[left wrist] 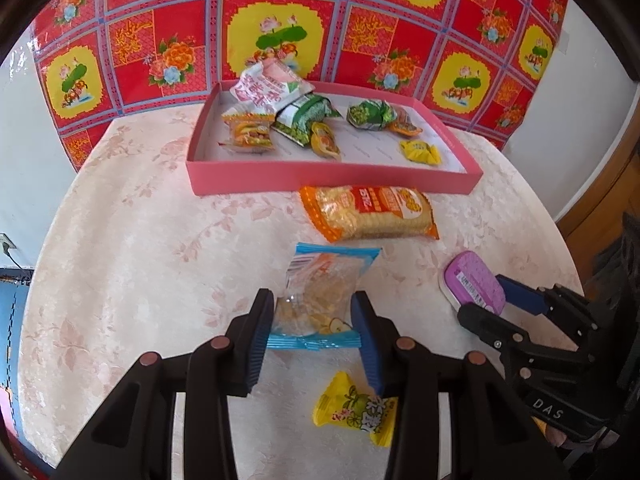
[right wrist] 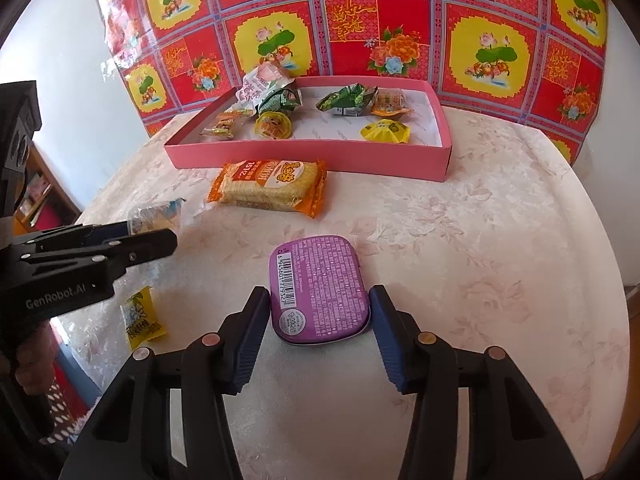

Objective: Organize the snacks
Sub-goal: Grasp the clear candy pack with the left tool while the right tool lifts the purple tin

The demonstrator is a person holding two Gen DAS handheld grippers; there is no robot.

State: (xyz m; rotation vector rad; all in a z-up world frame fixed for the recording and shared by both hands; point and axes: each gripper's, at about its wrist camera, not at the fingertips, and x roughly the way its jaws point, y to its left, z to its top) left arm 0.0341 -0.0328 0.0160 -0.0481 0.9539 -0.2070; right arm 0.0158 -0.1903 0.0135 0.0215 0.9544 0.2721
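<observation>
A clear snack packet with blue ends (left wrist: 320, 284) lies between the blue pads of my left gripper (left wrist: 314, 332), which is shut on its lower half. A purple tin (right wrist: 320, 284) lies label-up on the table, and my right gripper (right wrist: 320, 312) is shut on it with a pad against each long side. The left wrist view shows that tin (left wrist: 472, 280) at the right, in the right gripper (left wrist: 488, 300). An orange cracker packet (left wrist: 368, 212) lies in front of the pink box (left wrist: 332, 178). A yellow candy packet (left wrist: 356, 408) lies under the left gripper's right finger.
The pink box (right wrist: 308, 156) at the back of the round table holds several wrapped snacks. A cream floral cloth (right wrist: 480, 240) covers the table, whose edge curves close on the right. A red and yellow flowered sheet (right wrist: 360, 32) hangs behind. The left gripper (right wrist: 152, 236) reaches in at the left.
</observation>
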